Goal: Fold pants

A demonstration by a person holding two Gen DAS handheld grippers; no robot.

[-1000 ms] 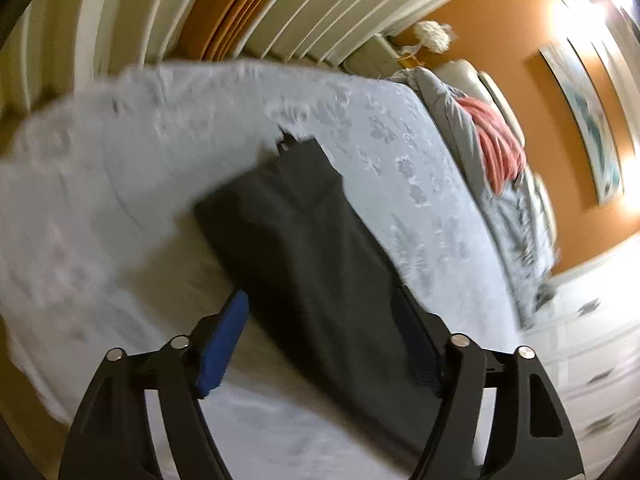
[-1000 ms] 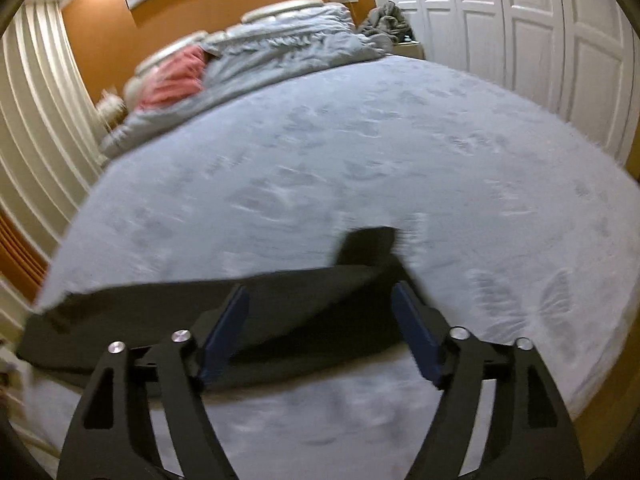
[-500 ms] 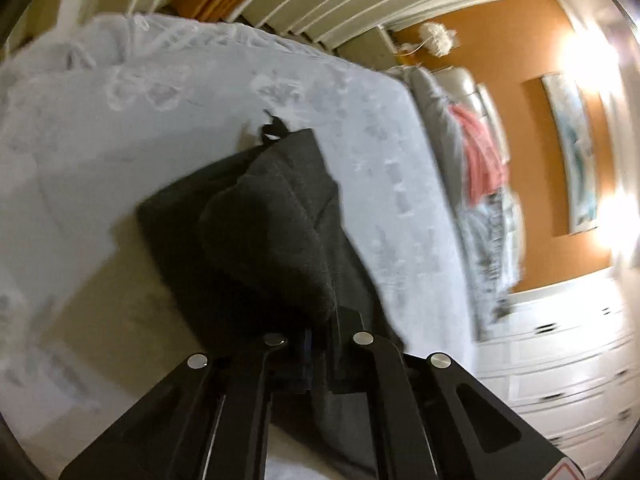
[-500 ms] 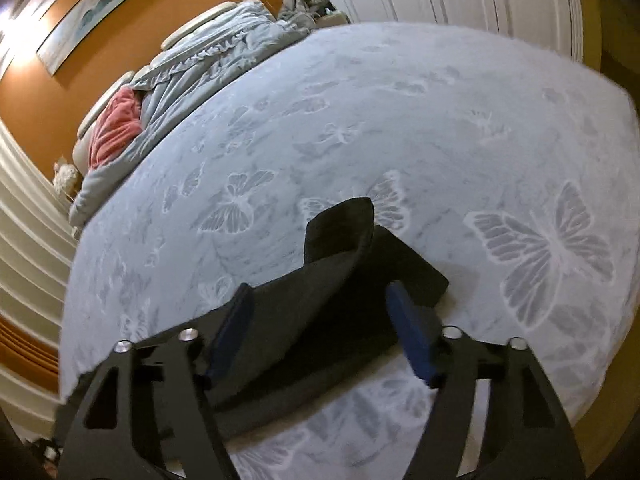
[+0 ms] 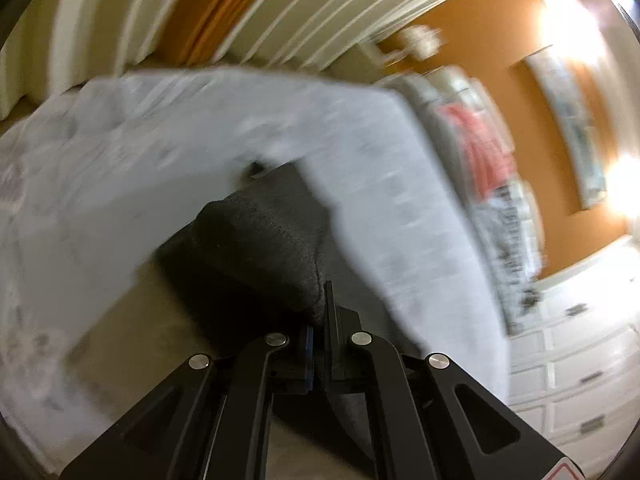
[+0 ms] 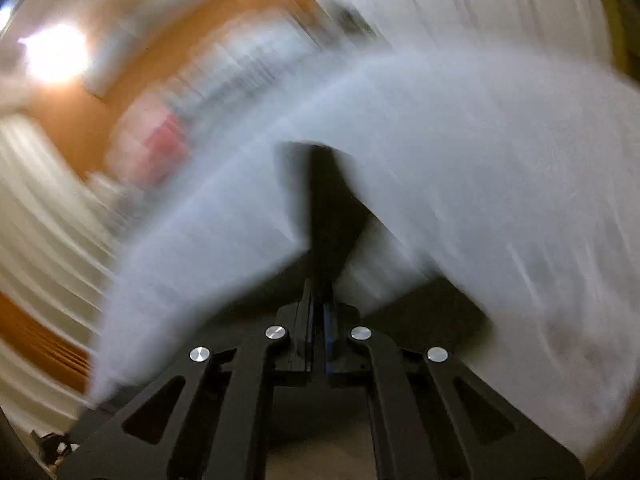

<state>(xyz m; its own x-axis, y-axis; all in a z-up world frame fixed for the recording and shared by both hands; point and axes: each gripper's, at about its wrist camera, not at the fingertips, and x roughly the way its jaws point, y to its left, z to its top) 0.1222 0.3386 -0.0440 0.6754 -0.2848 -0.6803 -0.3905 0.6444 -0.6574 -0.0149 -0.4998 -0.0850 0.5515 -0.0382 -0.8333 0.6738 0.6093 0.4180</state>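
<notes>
Item: left gripper (image 5: 318,320), at 6 o'clock of its own view. Fingers pressed together, pinching a bunched edge of the dark pants (image 5: 260,248); cloth rises in a hump just beyond the tips.

Item: right gripper (image 6: 318,304), at 6 o'clock of its view. Fingers drawn close on a dark strip of the same pants (image 6: 326,200), which runs straight out toward 12 o'clock. View heavily smeared; the pinch looks firm, though the cloth edge between the pads is hard to make out.

Step in hand, by my reading: both ends of the garment are gripped and lifted for a fold, one end to be carried over the other. Next move calls for both tools travelling together, the cloth kept taut so no layer sags, then a level lowering with edges matched before release.

Item: bed cover (image 5: 380,184), pale grey-white, under and around the pants, filling the middle ground from 9 to 3 o'clock.

Item: heaped bedding with a pink-red cloth (image 5: 484,148), at 2 o'clock, far end.

Item: orange wall (image 5: 500,32), framed picture (image 5: 568,120), at 1 to 2 o'clock. White drawers (image 5: 580,364) at 4 o'clock. Pale curtains (image 5: 280,12) at 12 o'clock.
</notes>
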